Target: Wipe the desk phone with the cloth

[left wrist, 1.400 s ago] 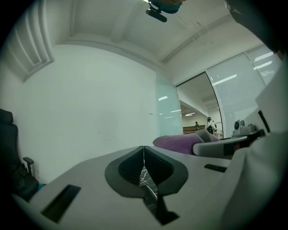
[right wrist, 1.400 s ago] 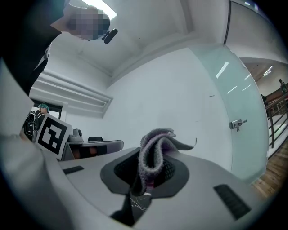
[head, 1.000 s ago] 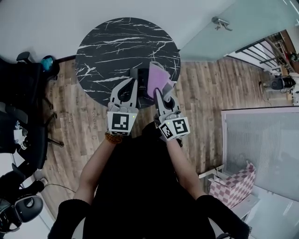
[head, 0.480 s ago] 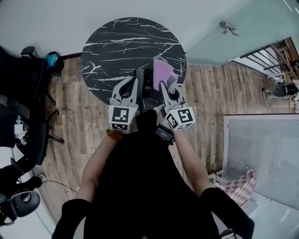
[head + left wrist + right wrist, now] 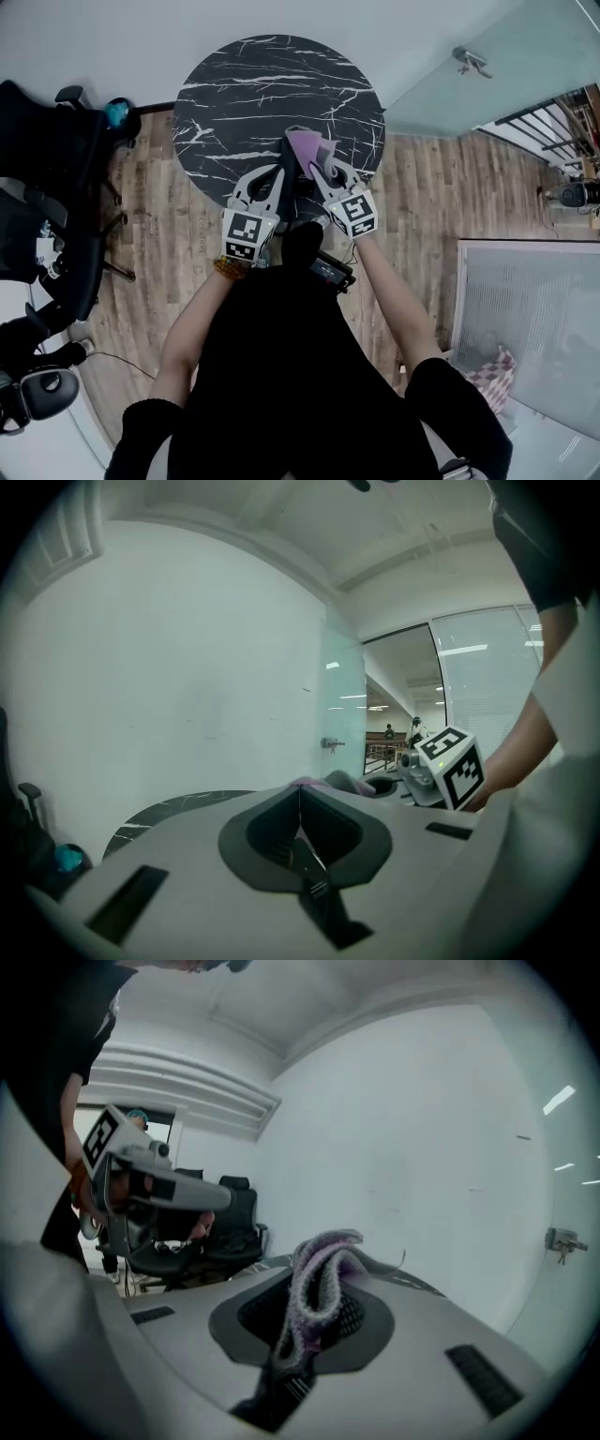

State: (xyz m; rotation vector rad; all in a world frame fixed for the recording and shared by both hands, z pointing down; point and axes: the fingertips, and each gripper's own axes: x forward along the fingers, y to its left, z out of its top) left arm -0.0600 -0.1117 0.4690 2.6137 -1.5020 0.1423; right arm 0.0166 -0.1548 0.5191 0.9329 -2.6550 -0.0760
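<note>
Slippage: cloth (image 5: 323, 1251), pinched in the right claw (image 5: 314, 1290), could pull free mid-wipe; left claw (image 5: 300, 803) sits closed, empty.

The cloth (image 5: 328, 1246) is a fuzzy looped pile, soft and matt. The right gripper (image 5: 314, 1283) has a smooth matt grey plastic shell with a darker, finely dimpled lining; the left gripper (image 5: 300, 791) has the same plastic finish. The table (image 5: 244, 94) has a smooth black marble-look top with white veins. The floor (image 5: 431, 197) is wood-grain planks. The pane (image 5: 441, 37) is smooth pale glass with a metal handle (image 5: 469, 61).
</note>
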